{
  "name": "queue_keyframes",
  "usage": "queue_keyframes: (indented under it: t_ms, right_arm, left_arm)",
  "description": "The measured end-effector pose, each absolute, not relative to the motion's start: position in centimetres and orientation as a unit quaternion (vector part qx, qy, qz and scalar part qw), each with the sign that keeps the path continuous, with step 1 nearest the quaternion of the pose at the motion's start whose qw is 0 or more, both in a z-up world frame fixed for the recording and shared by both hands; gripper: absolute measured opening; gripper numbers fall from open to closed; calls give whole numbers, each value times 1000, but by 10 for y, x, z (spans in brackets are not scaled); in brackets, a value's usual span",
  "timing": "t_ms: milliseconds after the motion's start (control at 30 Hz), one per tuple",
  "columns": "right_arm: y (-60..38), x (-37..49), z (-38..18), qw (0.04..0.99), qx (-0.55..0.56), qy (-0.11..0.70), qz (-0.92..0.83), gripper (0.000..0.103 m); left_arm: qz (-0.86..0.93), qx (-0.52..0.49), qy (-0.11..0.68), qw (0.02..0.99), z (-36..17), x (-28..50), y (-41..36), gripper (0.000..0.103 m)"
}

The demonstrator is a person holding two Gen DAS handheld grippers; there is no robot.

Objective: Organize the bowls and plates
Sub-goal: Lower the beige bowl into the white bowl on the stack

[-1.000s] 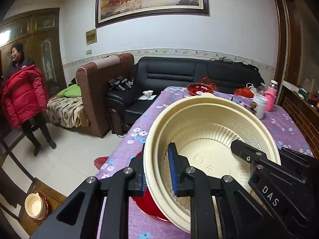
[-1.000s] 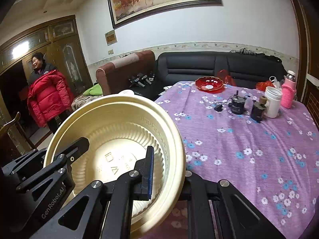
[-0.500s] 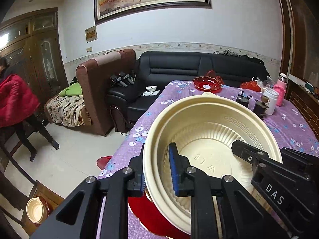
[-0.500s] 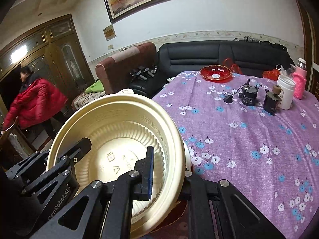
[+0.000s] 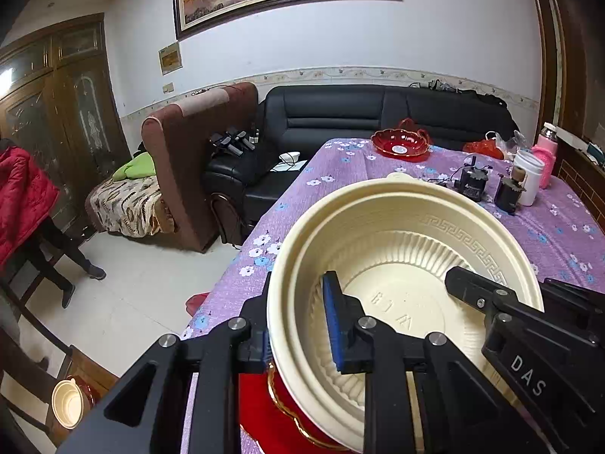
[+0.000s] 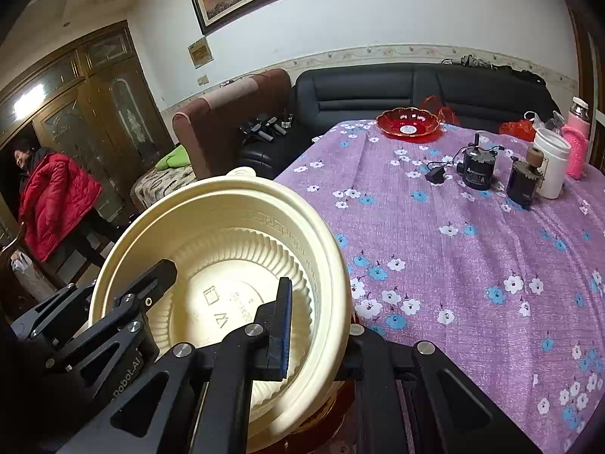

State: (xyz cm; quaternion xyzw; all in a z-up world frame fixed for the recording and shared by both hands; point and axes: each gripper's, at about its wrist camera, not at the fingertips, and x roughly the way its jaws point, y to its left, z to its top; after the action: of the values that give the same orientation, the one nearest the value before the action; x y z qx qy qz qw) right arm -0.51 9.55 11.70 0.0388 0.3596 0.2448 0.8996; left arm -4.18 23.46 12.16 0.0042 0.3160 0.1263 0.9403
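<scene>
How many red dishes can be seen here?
2. The far red dish sits at the far end of the table; the near red dish lies under the cream bowl. A third may hide under the small bowl beside the table.

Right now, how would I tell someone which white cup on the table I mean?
Look to the far right corner of the purple flowered tablecloth, near the black sofa. The white cup stands upright there beside a pink bottle, just behind two small dark gadgets. It is the only plain white, tall container on the table.
</scene>
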Motion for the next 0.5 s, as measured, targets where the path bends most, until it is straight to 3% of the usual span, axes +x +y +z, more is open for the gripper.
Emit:
queue_keyframes:
  t_ms: [500]
  right_arm:
    - [106, 7, 100, 894, 32, 370, 251, 14]
  left_arm:
    - [141, 1, 333, 932, 102, -25, 245, 28]
